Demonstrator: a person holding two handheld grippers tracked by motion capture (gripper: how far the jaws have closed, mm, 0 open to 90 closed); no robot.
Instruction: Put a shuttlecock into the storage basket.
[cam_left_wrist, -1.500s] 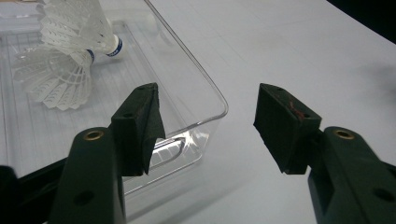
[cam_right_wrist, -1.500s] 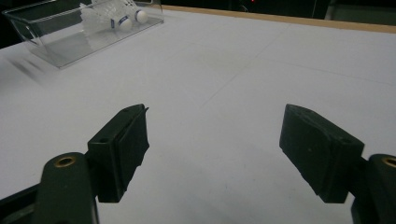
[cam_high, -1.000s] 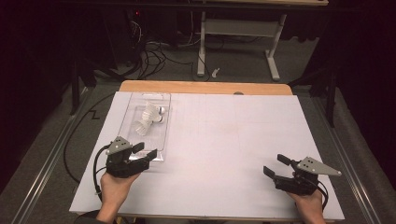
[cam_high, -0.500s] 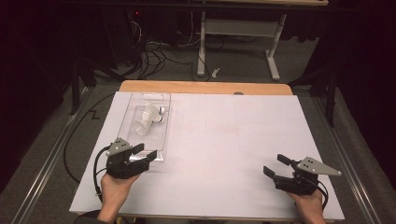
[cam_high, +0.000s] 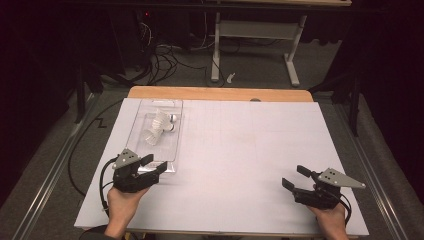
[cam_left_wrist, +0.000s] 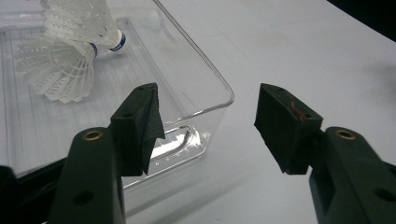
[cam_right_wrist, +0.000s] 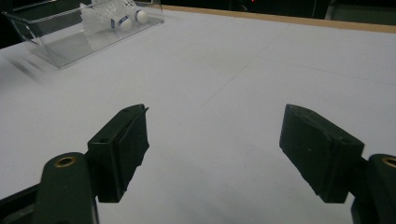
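High view, clear tray (cam_high: 172, 107) lengthwise away from left tool (cam_high: 151, 167)

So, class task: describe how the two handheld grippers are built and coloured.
Each is black. The left gripper and right gripper carry a grey three-cornered plate on top and trail a black cable. Brass-coloured rivets mark the jaw arms, and the pads are flat, black and blocky.

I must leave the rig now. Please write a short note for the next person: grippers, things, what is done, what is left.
Left gripper: open, at the near corner of the clear tray, holding nothing.
Right gripper: open, over bare table, far from the tray.
Two shuttlecocks lie in the tray, at the table's far left.
Done: nothing is gripped yet.
Left: probably grip the tray or take the shuttlecocks out.
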